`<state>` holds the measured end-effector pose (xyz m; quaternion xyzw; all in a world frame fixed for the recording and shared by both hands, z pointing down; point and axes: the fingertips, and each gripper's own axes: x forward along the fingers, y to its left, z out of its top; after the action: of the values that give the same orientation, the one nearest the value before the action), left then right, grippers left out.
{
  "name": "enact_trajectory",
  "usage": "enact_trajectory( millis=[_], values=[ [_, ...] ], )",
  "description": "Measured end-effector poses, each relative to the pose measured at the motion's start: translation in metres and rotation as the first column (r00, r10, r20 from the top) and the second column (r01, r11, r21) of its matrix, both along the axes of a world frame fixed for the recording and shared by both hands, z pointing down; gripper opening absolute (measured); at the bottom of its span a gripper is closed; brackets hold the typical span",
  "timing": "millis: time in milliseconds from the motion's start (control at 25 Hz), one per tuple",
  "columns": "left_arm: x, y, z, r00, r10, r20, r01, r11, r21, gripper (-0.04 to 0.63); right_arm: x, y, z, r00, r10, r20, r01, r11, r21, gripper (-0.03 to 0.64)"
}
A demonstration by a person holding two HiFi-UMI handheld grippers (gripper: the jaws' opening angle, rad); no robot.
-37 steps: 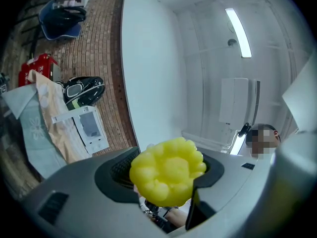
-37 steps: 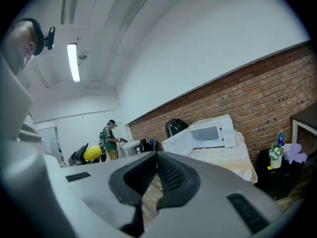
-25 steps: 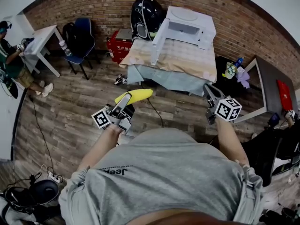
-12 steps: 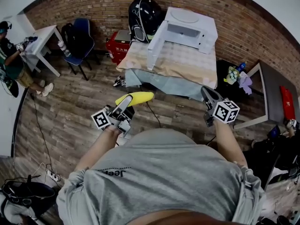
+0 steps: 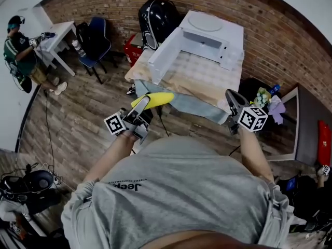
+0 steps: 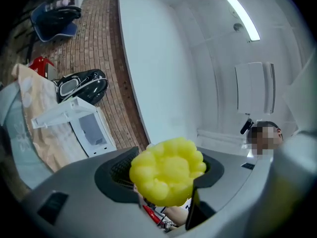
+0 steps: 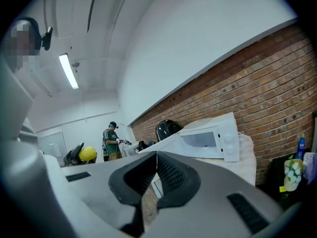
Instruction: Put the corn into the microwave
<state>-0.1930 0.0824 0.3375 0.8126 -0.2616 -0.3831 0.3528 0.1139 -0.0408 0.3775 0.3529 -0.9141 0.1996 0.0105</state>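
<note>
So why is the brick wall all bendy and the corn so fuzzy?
Head view: the wide lens curves the brick wall into an arc, with dark corners. Left gripper view: the corn sits very close to the camera, so it blurs; the ceiling light glares white.

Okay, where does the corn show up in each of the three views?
Head view: corn left of centre, held by the left gripper.
Left gripper view: corn bottom centre, end-on between the jaws.
Right gripper view: small yellow shape at left, apparently the corn.
Shared landmark: the white microwave.
</note>
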Motion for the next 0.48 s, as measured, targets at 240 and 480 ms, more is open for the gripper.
enact_trajectory(
  millis=[240, 480],
  values=[
    [0.048, -0.043, -0.005, 0.999, -0.030, 0.020, 0.030, 0.999, -0.014, 0.275, 0.040, -0.048, 0.004, 0.999, -0.025, 0.033, 0.025, 1.000, -0.005, 0.018],
    [0.083, -0.079, -0.007, 0.999, -0.024, 0.044, 0.025, 0.999, -0.033, 0.275, 0.070, -0.080, 0.011, 0.998, -0.019, 0.057, 0.020, 1.000, -0.018, 0.018]
  ],
)
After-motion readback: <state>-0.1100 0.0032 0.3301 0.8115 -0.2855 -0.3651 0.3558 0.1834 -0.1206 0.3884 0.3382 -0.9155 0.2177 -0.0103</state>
